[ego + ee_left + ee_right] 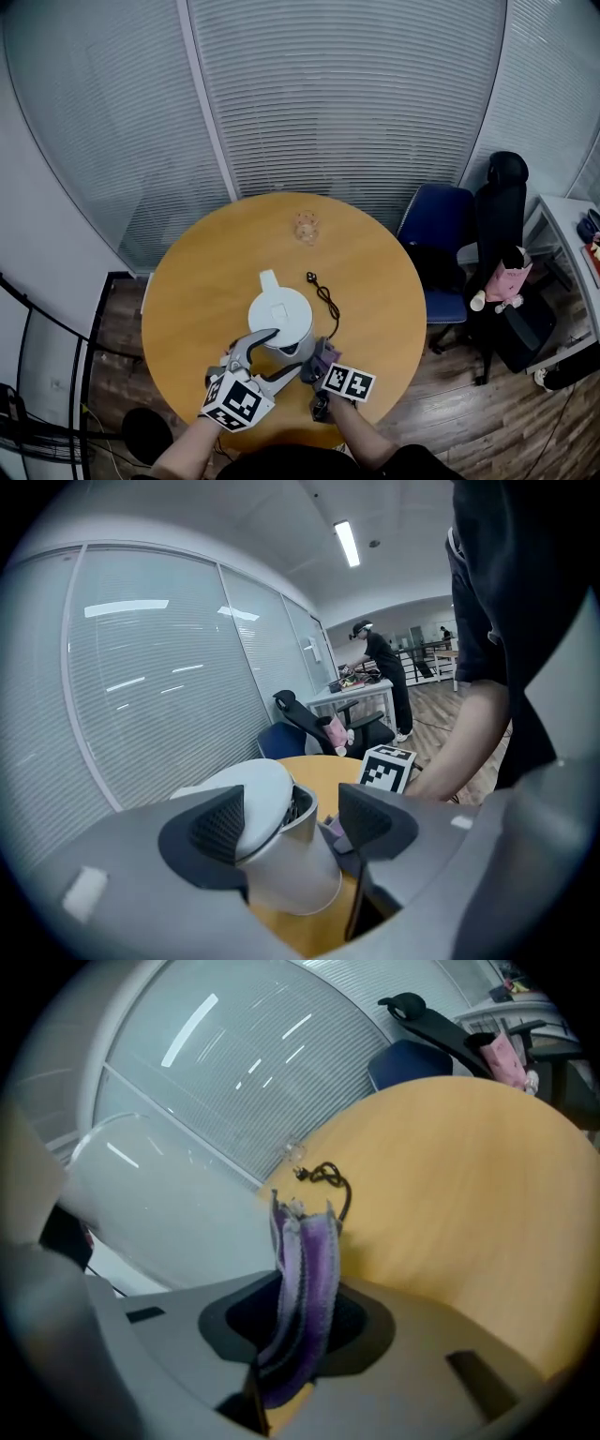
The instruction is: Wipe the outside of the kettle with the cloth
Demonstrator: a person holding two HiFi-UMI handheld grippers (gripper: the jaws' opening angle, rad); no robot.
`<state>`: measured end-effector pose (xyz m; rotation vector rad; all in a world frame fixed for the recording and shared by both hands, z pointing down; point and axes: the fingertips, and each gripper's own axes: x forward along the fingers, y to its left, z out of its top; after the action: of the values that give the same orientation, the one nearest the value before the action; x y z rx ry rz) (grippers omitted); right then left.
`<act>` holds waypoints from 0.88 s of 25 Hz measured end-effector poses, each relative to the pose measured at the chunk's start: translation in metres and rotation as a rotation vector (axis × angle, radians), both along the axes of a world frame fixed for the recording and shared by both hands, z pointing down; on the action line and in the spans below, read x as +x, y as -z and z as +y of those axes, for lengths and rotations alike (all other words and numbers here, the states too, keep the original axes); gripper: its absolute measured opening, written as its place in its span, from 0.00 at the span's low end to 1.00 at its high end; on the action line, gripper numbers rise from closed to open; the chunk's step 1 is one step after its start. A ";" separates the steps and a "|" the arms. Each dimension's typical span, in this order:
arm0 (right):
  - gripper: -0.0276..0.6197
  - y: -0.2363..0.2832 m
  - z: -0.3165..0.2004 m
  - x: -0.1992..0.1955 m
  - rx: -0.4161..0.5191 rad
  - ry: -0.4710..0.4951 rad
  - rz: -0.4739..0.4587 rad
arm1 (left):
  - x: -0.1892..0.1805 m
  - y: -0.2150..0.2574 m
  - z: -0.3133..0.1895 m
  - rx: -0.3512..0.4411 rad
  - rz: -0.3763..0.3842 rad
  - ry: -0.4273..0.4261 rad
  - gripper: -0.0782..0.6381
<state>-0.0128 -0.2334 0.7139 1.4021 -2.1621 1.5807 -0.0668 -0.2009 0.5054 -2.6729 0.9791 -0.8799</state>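
Judging from how things lie, the wiping itself looks barely under way: the cloth is in hand and beside the kettle, but no view shows it pressed on the wall, and nothing shows which parts are already clean.

At the near left, the left gripper [281, 353] reaches in with its jaws spread wide. The kettle [279, 314] stands between them, and a gap shows at the right pad, so it straddles the body rather than clamping it. The white kettle stands upright at the near middle of the round table [375, 272], lid on.

Just right of it, the right gripper [321, 364] has its jaws closed on the purple cloth [324, 354], a folded strip standing up out of the grip. In the right gripper view the cloth [305, 1269] is close beside the kettle's pale wall; I cannot tell whether they touch. The sides, spout and handle all seem left to do.

By count:
- one kettle
- one cloth
- two grippers
- one table
- one loose black cord [324, 295], right of the kettle
- one small clear glass thing [306, 226] at the far edge
- two chairs on the floor at the far right
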 end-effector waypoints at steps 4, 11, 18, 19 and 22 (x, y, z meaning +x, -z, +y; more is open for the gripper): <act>0.18 -0.014 0.000 -0.002 -0.046 0.017 0.036 | -0.002 0.000 -0.002 0.004 0.009 0.006 0.53; 0.18 0.015 -0.002 0.006 0.016 0.002 0.067 | -0.007 0.000 -0.006 0.050 -0.021 0.008 0.52; 0.18 0.152 -0.024 0.012 0.340 0.191 0.010 | -0.011 0.002 -0.007 0.061 -0.016 -0.024 0.49; 0.18 0.169 -0.027 0.011 0.369 0.232 -0.005 | -0.012 0.002 -0.007 0.061 -0.014 -0.024 0.49; 0.18 0.206 -0.035 0.009 0.426 0.307 -0.043 | -0.014 0.002 -0.008 0.061 -0.002 -0.018 0.47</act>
<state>-0.0039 -0.2682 0.5075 1.0527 -2.6954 1.0968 -0.0804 -0.2090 0.5031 -2.6251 0.9642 -0.8346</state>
